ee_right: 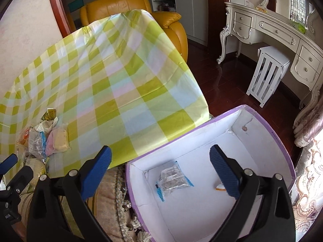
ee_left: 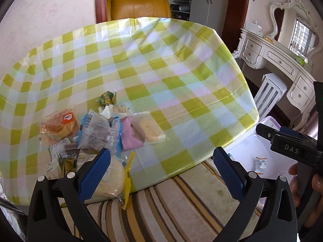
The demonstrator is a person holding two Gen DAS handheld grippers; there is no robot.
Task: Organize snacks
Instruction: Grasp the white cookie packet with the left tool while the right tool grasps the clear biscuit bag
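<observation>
box (ee_right: 268,133): 1 | packets in box (ee_right: 173,178): 2 | hand-held grippers (ee_left: 161,169): 2

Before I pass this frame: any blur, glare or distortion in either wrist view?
Left wrist view: snack pile slightly motion-blurred, tablecloth bowed by the fisheye, dark corner vignette. Right wrist view: sharper; clear packet in the purple-rimmed box readable, bright washout on the curtain at right, same barrel bending.

Yellow armchair (ee_right: 137,6) behind table, white dresser (ee_right: 282,38) w/ stool (ee_right: 266,74).
</observation>
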